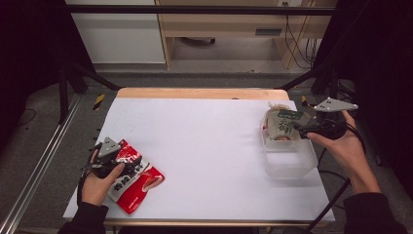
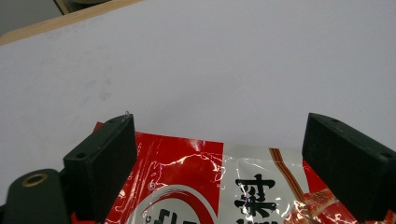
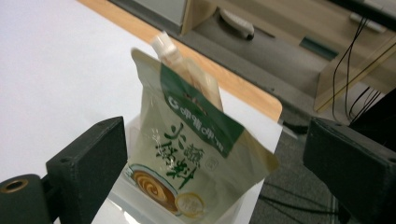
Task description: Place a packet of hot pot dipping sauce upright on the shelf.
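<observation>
Viewing table: I see white table point(image 1: 204, 146), grey floor beyond.
Left claw point(image 2: 219, 163): jaws wide, over red packet point(image 2: 187, 186), ungripped.
Right claw point(image 3: 215, 163): wide apart; green pouch point(image 3: 191, 154) between, seemingly free, standing in clear tub point(image 1: 287, 163).

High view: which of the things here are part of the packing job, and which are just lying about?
In the job:
- green-and-cream pouch, standing in the clear tub, between the open right gripper jaws
- red-and-white packet, flat on the table under the open left gripper

Lying about:
- wooden desk behind the table
- hanging cables
</observation>
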### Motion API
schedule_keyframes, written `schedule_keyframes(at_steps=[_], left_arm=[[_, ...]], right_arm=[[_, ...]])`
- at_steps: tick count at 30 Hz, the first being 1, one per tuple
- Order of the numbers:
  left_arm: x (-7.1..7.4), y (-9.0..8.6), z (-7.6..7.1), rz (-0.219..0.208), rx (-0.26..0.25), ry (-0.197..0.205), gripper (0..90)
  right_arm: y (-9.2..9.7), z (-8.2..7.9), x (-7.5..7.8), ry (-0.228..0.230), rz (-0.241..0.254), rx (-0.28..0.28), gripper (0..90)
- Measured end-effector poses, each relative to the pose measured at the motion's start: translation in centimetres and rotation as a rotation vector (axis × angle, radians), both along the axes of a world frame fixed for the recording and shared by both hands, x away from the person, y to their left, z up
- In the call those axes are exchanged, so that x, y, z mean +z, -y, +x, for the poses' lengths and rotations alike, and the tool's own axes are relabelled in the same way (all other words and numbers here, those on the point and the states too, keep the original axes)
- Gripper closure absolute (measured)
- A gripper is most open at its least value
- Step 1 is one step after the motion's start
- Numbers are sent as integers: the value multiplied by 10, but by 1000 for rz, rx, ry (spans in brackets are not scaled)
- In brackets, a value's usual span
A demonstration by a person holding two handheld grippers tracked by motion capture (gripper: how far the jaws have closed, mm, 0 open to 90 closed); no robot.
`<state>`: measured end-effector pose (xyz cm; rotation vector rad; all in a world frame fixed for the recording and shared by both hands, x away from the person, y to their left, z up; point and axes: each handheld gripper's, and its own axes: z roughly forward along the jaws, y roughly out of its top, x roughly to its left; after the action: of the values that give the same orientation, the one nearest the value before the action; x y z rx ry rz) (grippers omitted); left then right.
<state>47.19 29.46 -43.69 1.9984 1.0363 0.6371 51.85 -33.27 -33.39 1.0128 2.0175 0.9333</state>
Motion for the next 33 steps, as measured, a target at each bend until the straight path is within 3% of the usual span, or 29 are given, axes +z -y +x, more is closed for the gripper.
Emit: schedule_keyframes(at_steps=[4,7,16,20,22,26,33], left_arm=[[0,-1,0,-2,3,0,103],[1,-2,0,-4,8,1,103],[6,-7,-7,20,27,14,100],[8,-9,-10,25,28,20,92],[8,-11,-12,30,31,23,88],[8,-16,-15,23,43,24,85],[7,-28,-21,21,66,29,68]], right_arm=[[-13,-11,12,57,-10,20,71],[-23,-16,16,69,-15,30,71],[-92,-35,16,74,-7,145,97],[-134,-42,6,62,13,215,101],[-142,-43,2,55,18,229,103],[-175,-46,-18,1,38,274,118],[-205,-50,-46,-45,34,326,109]])
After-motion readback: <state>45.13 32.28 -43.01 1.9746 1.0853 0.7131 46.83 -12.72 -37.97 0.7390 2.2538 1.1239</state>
